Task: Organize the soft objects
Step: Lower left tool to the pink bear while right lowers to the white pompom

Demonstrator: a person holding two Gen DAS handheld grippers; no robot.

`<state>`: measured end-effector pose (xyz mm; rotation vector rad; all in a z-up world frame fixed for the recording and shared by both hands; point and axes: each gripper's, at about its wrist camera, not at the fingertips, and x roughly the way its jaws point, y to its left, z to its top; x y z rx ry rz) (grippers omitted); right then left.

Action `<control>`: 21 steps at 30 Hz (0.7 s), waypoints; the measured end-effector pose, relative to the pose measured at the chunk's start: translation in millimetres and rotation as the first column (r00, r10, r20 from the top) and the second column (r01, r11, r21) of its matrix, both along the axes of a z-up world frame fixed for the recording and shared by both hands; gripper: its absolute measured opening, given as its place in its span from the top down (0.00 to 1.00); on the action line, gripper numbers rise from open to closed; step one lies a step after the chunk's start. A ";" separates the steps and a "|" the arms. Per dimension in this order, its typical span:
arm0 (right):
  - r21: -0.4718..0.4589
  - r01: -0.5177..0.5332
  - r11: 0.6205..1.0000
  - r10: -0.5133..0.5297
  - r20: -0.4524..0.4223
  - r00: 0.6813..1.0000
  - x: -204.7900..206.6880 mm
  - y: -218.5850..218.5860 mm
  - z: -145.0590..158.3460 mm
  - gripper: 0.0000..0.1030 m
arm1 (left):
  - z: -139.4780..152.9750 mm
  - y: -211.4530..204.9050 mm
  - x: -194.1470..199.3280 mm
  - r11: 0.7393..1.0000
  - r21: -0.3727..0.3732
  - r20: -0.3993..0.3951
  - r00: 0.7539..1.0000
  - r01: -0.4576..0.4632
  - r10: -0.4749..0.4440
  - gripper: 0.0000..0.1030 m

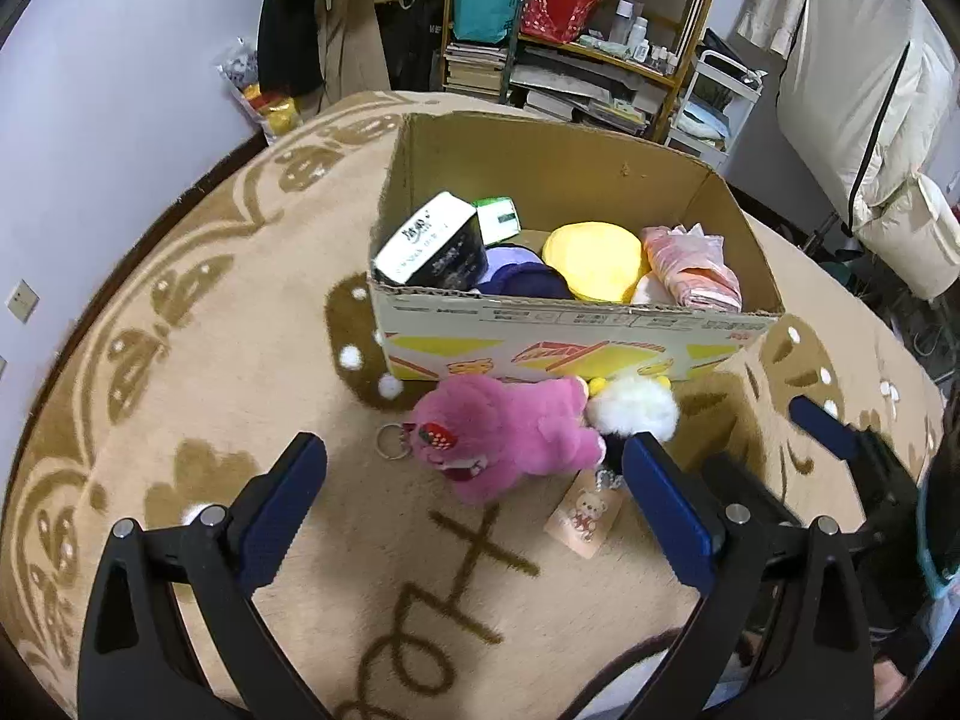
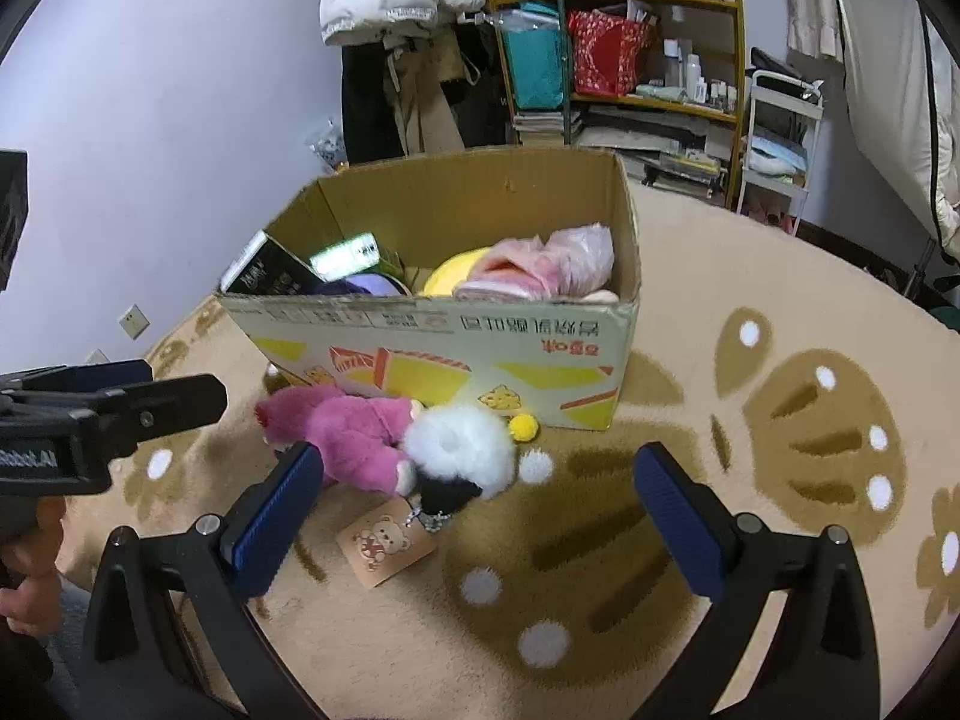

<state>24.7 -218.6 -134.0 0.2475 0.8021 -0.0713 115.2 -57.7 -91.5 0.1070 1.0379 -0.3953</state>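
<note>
A: Where's the pink plush bear [image 1: 510,429]?
B: On the rug [image 1: 210,372], touching the cardboard box [image 1: 558,342], with a white fluffy toy [image 1: 636,411] at its 3 o'clock.
A: And the grippers?
B: Left gripper [image 1: 474,456] gapes wide, holding nothing, the bear at its 12 o'clock. Right gripper [image 2: 474,468] is wide too, empty, the toys toward 11 o'clock

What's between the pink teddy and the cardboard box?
Nothing: in the left wrist view, the fluffy pink plush bear lies right against the printed front wall of the open cardboard box, with no rug showing between them.
</note>
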 end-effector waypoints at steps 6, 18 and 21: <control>-0.015 -0.009 1.000 0.009 -0.019 1.000 12.9 0.8 -14.8 0.00 | -16.2 -7.7 14.6 1.000 -0.017 -0.046 0.999 -0.007 0.006 0.05; -0.010 -0.021 1.000 0.020 -0.091 0.996 35.3 -2.0 -48.0 0.00 | -54.0 -24.8 35.4 1.000 0.002 -0.139 0.990 -0.006 0.006 0.05; -0.010 -0.026 1.000 0.025 -0.110 0.994 38.9 -1.0 -56.2 0.00 | -61.3 -27.2 40.7 1.000 0.005 -0.158 0.987 -0.006 0.007 0.05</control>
